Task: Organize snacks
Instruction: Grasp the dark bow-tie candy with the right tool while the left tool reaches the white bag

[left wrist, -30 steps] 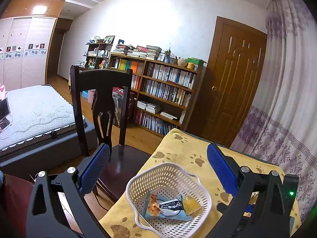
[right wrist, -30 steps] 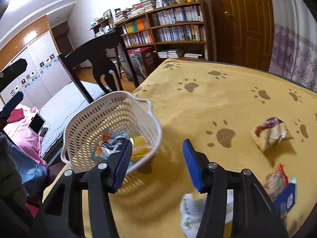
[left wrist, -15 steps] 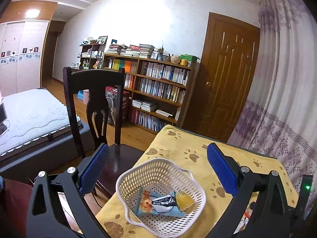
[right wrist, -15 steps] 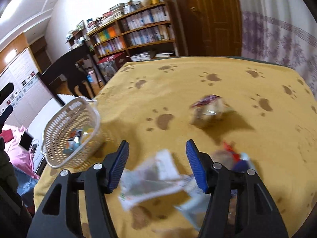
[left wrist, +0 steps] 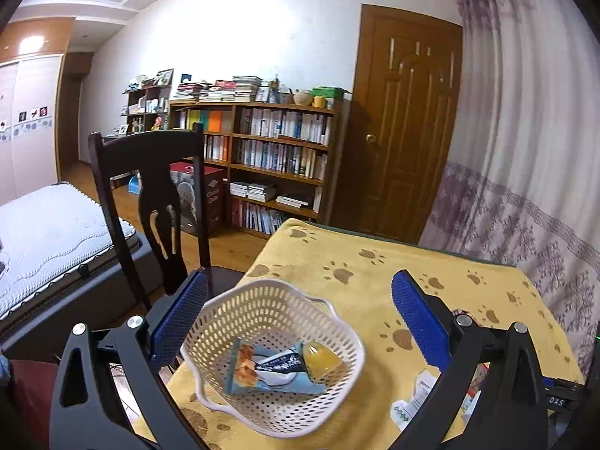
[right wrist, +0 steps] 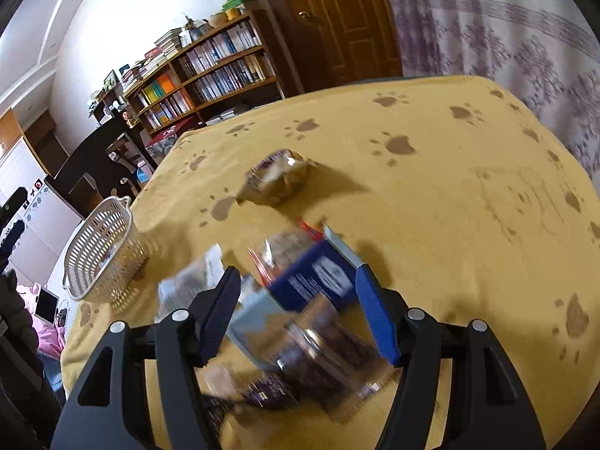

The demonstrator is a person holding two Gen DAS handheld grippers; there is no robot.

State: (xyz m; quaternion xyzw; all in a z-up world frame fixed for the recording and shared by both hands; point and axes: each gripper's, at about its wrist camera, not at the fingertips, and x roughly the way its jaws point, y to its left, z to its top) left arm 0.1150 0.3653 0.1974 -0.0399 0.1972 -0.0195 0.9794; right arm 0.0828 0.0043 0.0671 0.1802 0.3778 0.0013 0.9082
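A white perforated basket (left wrist: 273,352) sits at the near left corner of the yellow paw-print table (left wrist: 375,262). A light blue snack packet (left wrist: 270,373) and an orange jelly cup (left wrist: 322,360) lie in it. My left gripper (left wrist: 300,318) hangs open above the basket, holding nothing. My right gripper (right wrist: 300,307) is open over a blurred pile of snacks: a blue packet (right wrist: 318,273), a clear jar (right wrist: 330,345) and a white packet (right wrist: 187,281). A crumpled tan packet (right wrist: 279,176) lies farther back. The basket (right wrist: 101,251) shows at left.
A dark wooden chair (left wrist: 150,202) stands against the table's left side, next to the basket. Beyond are a bed (left wrist: 45,232), a bookshelf (left wrist: 270,157), a wooden door (left wrist: 405,120) and a curtain (left wrist: 525,150) along the table's right side.
My right gripper has swung away from the basket to the right and come down over the snack pile. The left gripper has drifted slightly, the basket staying under it.
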